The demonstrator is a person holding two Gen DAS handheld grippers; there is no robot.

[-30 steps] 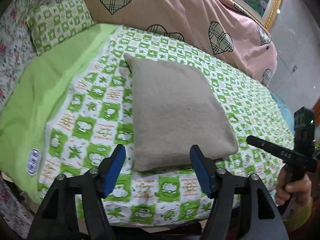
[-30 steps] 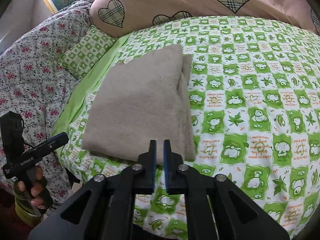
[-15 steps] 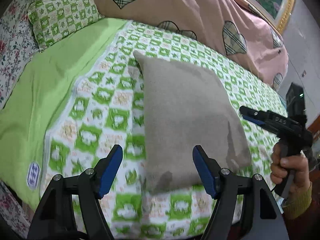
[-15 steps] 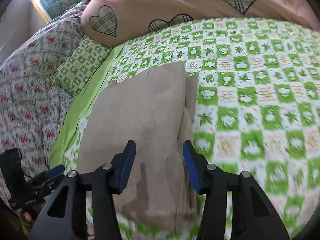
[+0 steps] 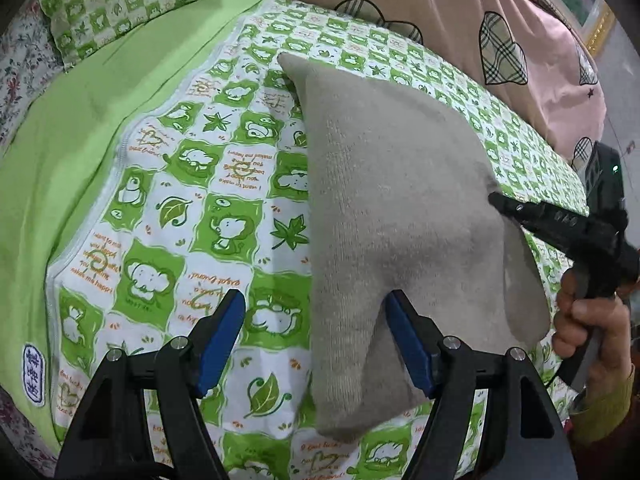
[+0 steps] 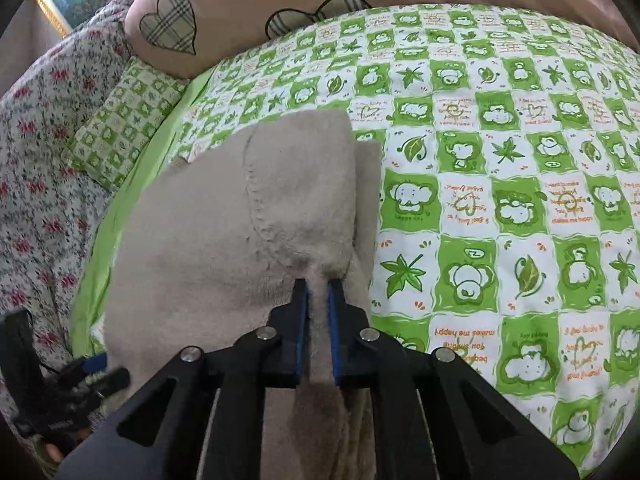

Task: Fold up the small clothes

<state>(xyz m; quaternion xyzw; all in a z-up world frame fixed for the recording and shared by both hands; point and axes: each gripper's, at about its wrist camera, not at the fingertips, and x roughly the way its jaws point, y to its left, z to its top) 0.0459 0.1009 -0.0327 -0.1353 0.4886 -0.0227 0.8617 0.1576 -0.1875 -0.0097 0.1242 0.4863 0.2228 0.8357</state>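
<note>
Left: the left gripper point(image 5: 316, 344) stands released, blue pads wide apart, straddling the near left corner of the folded beige knitted garment point(image 5: 400, 216); that edge lies between the jaws but neither pad presses on it. The garment rests on the green-and-white checked cartoon-print bedsheet point(image 5: 224, 216), its long axis running from the near bed edge toward the pink heart-patterned quilt point(image 5: 460, 12).

Right: the right gripper point(image 6: 318, 300) has just been closing and is now clenched on a pinched ridge of the garment point(image 6: 224, 240) near its right side, by the layered fold edge. Judged from this, the left jaws must still close on their corner before both near corners can be carried away from the person to halve the garment.

Room: bare sheet lies beyond the garment's far edge, and wide open sheet to its right; the checked pillow point(image 6: 120, 120) sits well apart at far left.
</note>
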